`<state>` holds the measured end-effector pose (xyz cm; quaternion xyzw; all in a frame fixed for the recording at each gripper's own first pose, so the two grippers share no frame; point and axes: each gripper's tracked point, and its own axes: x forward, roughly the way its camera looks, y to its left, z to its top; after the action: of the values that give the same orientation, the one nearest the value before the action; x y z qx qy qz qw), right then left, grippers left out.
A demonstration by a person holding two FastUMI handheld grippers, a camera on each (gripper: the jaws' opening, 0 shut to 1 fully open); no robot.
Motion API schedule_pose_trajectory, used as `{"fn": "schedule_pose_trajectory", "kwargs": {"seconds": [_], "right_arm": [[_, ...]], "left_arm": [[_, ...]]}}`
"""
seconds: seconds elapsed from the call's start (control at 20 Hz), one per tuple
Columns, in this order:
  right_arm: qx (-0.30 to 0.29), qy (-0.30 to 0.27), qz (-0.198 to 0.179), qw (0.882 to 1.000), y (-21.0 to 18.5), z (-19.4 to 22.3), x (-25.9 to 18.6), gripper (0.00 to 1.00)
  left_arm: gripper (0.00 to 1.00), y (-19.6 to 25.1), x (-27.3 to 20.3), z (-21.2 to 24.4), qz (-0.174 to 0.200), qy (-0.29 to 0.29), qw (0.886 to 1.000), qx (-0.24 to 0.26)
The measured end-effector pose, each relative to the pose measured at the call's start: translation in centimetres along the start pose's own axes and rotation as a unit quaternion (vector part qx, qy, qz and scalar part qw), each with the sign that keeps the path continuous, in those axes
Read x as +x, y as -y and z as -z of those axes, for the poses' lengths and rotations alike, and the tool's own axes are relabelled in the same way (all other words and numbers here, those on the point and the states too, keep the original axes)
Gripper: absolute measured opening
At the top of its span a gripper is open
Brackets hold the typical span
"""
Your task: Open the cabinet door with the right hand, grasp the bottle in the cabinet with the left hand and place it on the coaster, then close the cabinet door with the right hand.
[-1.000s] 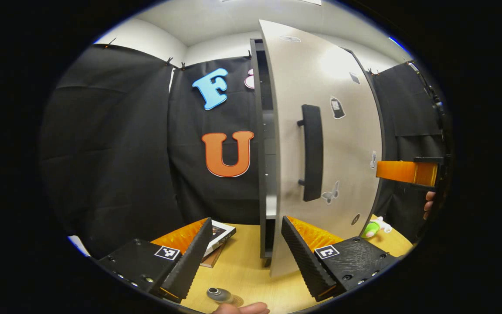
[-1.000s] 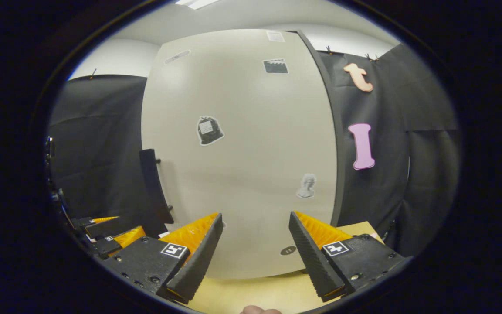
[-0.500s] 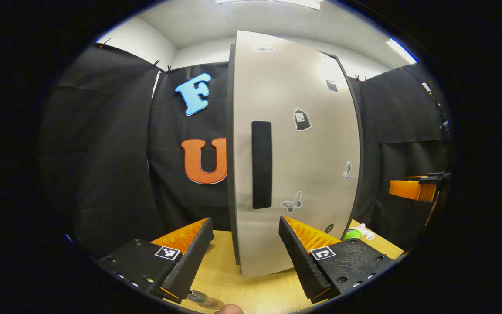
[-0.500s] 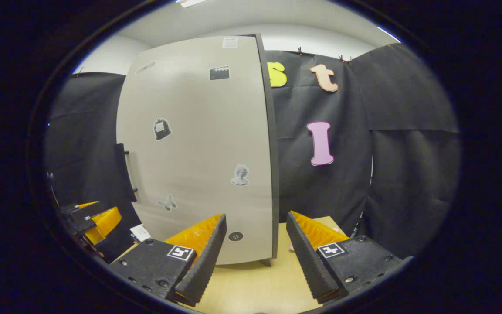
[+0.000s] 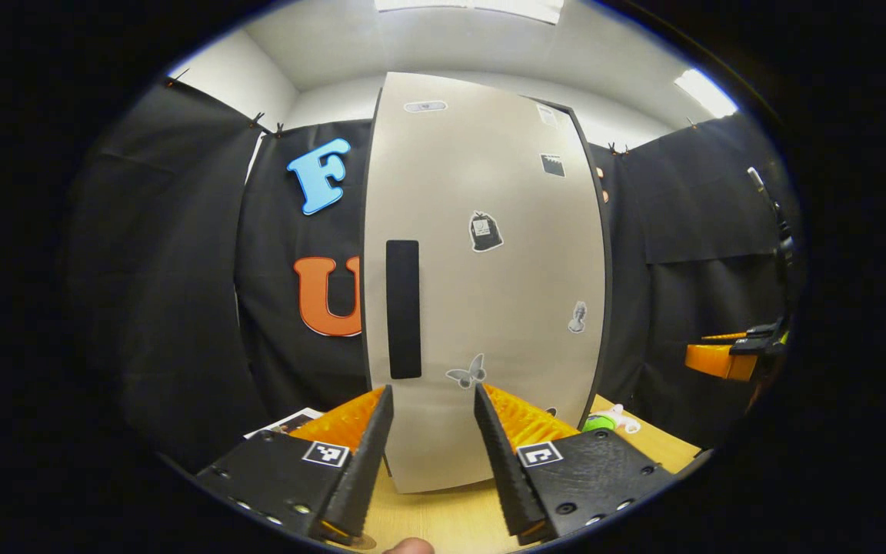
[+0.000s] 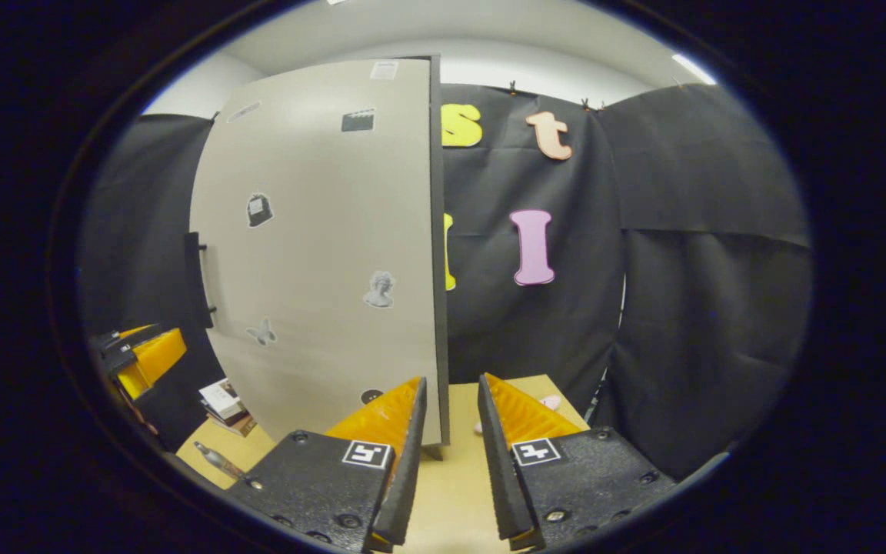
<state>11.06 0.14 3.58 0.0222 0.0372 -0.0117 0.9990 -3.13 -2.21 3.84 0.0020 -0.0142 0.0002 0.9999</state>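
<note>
In the left gripper view, a booklet (image 5: 289, 422) lies on the wooden table (image 5: 451, 515) at the far left, partly behind your left gripper (image 5: 432, 388). That gripper is released: its fingers stand apart with nothing between them, pointing at the lower part of the cabinet door (image 5: 489, 292). The door sits flush and closed, its black vertical handle (image 5: 403, 308) near the left edge and small stickers scattered over the pale panel. To the right of the cabinet a green toy (image 5: 604, 421) rests on the table, and farther right the other gripper (image 5: 727, 358) shows at the edge. In the right gripper view, your left gripper (image 6: 139, 358) appears at the far left, with a stack of books (image 6: 224, 400) just beside it. In front of the books, the bottle (image 6: 220, 460) is out on the table (image 6: 454, 477), a slim dark shape; you cannot tell from here whether a coaster lies under it. Next comes the closed cabinet door (image 6: 320, 254) with its handle (image 6: 197, 281). Your right gripper (image 6: 451, 378) aims past the cabinet's right-hand edge; its fingers are drawn close, a narrow gap between them, gripping nothing. A small pink object (image 6: 549, 402) lies on the table just right of them.
</note>
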Motion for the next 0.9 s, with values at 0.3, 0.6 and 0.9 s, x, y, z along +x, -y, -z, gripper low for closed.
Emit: {"fn": "schedule_pose_trajectory", "kwargs": {"seconds": [0.3,0.6,0.9], "right_arm": [[0.019,0.012,-0.004,1.000,0.7,-0.9,-0.3,0.90],[0.009,0.010,-0.010,1.000,0.4,-0.6,-0.1,0.90],[0.002,0.013,-0.010,1.000,0.5,-0.7,0.0,0.90]], "left_arm": [[0.96,-0.8,0.3,0.3,-0.020,-0.005,1.000,-0.004],[0.96,-0.9,0.6,0.3,-0.022,-0.007,1.000,-0.002],[0.96,-1.0,0.7,0.2,-0.023,-0.008,1.000,-0.008]]}}
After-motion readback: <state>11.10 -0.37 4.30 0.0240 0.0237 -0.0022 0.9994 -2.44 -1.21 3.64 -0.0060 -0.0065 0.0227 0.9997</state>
